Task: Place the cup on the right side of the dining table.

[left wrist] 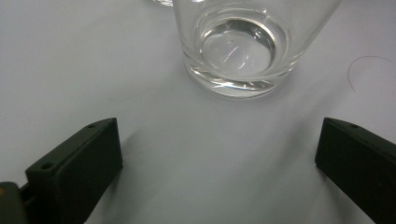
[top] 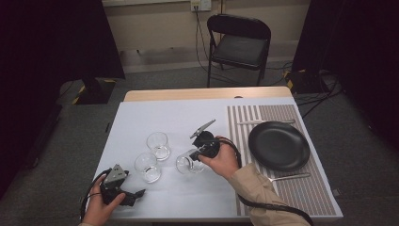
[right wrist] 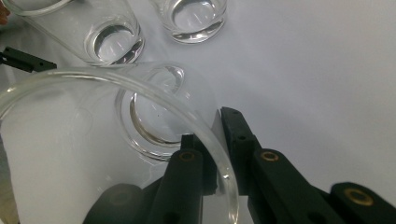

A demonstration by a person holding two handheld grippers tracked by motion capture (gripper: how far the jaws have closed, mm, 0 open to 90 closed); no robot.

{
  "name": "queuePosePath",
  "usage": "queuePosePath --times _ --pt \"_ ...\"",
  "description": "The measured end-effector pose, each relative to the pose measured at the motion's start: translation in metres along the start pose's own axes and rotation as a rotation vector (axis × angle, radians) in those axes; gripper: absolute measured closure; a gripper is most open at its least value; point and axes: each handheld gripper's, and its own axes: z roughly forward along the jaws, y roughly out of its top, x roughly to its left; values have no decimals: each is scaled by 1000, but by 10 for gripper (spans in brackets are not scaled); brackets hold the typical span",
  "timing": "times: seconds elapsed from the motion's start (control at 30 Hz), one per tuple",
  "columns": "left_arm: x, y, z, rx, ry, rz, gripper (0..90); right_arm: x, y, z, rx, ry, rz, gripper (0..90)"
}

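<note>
Right gripper view has the right gripper (right wrist: 217, 154) pinching the wall of a clear tumbler (right wrist: 140, 116) at its rim, one black jaw inside, one outside, with the glass tipped over the smooth white mat (right wrist: 303, 70). From the high view, that hand (top: 221, 162) is cocked inward. Two more round glasses (top: 157, 145) stand just beyond it. Left gripper (top: 124, 195) sits low on the mat, jaws spread wide, nothing between them.
</note>
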Motion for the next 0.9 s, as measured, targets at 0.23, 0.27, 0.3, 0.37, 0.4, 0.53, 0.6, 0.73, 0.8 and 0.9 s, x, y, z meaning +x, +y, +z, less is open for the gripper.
queuePosePath --times 0.23,0.27,0.3,0.37,0.4,0.53,0.6,0.73,0.8,0.9 --pt "0 0 0 0 0 0 0 -11 -4 -12 -12 -20 21 851" --pt "0 0 0 0 0 0 0 -11 -4 -12 -12 -20 21 851" --pt "0 0 0 0 0 0 0 -13 -5 -14 -16 -23 26 851" --pt "0 0 0 -1 -1 0 0 -15 -6 -15 -9 -33 20 851" --pt "0 0 0 -1 -1 0 0 -15 -7 -16 -10 -36 24 851" --pt "0 0 0 -1 0 0 0 -19 -9 -20 -17 -38 41 851" --pt "0 0 0 -1 0 0 0 -19 -10 -22 -18 -45 39 851" --pt "0 0 0 -1 0 0 0 -20 -11 -24 -20 -46 46 851" --pt "0 0 0 -1 0 0 0 -22 -12 -26 -23 -51 45 851" --pt "0 0 0 -1 0 0 0 -23 -13 -29 -23 -50 42 851"
